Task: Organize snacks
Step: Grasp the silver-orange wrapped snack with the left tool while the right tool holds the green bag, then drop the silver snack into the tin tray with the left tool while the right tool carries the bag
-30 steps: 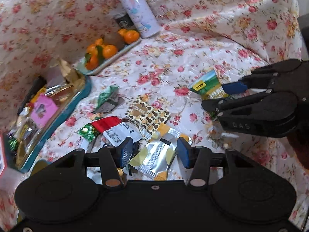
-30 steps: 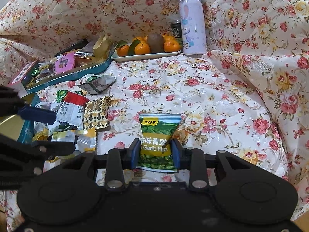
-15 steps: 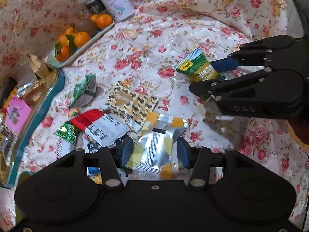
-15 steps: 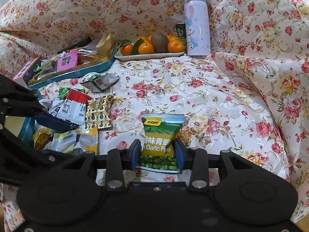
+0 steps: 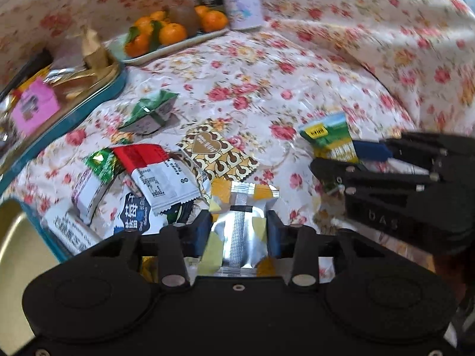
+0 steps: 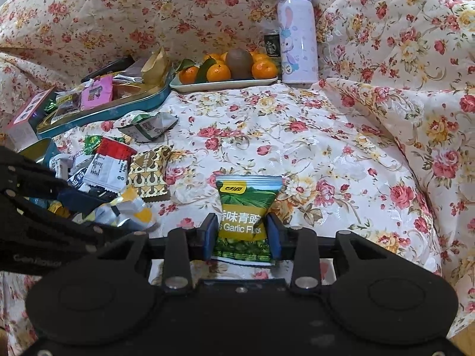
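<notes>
A cream cloth printed with red and yellow roses (image 6: 297, 136) is covering the whole surface and rising in folds behind and to the right, so what lies under it cannot be told. At the back, a pale rectangular tray (image 6: 225, 83) is holding several mandarins (image 6: 218, 72) and a brown kiwi (image 6: 239, 62); a lilac bottle with a rabbit picture (image 6: 297, 32) is standing upright just to the tray's right, with a small dark can (image 6: 272, 46) behind the tray.

To the left, a teal tin (image 6: 118, 108) is sitting tilted, filled with wrapped snacks, among them a pink packet (image 6: 96, 92) and a gold foil wrapper (image 6: 156, 65). An open teal tin with a gold inside (image 5: 17, 255) is lying at the near left edge.

Loose snacks are lying in a heap near the teal tin: a red-and-white packet (image 5: 160, 175), a brown-and-gold heart-patterned packet (image 5: 219, 155), and a crumpled green-and-white packet (image 5: 151, 114) a little apart.

The left gripper (image 5: 239, 234) is closing its fingers on a silver-and-yellow packet (image 5: 240, 222), both pads touching its sides. The right gripper (image 6: 242, 234) is pinching a green garlic-flavour pea packet (image 6: 246, 207) with narrowly set fingers, well apart from the heap.
</notes>
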Demonstrator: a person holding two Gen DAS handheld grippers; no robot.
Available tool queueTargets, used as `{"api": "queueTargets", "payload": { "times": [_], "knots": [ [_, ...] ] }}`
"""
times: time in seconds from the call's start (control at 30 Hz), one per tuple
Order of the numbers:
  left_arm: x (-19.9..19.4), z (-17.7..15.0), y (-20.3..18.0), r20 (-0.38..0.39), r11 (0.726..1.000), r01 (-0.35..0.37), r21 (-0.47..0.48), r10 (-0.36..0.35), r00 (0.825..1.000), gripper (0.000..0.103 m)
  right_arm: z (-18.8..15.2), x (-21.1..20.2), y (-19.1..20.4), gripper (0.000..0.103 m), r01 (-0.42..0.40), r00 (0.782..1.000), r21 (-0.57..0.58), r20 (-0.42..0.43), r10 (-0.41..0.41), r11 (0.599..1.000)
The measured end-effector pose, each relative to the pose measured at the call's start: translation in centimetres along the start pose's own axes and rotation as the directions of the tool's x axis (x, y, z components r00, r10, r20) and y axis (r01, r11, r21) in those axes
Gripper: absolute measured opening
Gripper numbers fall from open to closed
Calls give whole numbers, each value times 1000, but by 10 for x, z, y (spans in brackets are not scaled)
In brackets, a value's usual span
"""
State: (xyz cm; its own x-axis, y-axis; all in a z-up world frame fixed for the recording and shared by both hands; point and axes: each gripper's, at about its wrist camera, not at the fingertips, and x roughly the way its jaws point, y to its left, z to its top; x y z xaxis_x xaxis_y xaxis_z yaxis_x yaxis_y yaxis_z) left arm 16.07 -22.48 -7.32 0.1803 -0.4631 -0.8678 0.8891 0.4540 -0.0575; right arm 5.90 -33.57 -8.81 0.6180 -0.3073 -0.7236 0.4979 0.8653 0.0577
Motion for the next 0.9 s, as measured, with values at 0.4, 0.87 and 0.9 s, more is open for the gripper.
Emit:
{"api": "queueTargets", "payload": {
  "times": [0.4, 0.87, 0.9],
  "knots": [
    [-78, -19, 36, 118, 940, -72, -334, 117, 986, 46, 1, -10, 1, 34, 58, 997, 87, -46, -54, 995],
    [-170, -116, 137, 34, 710, -323, -626, 438, 898, 46, 5, -58, 95, 34, -90, 996, -26, 4, 90, 996],
    [-170, -123, 141, 22, 699, -337, -630, 450, 893, 46, 6, -60, 102, 34, -111, 994, -36, 6, 112, 993]
  ]
}}
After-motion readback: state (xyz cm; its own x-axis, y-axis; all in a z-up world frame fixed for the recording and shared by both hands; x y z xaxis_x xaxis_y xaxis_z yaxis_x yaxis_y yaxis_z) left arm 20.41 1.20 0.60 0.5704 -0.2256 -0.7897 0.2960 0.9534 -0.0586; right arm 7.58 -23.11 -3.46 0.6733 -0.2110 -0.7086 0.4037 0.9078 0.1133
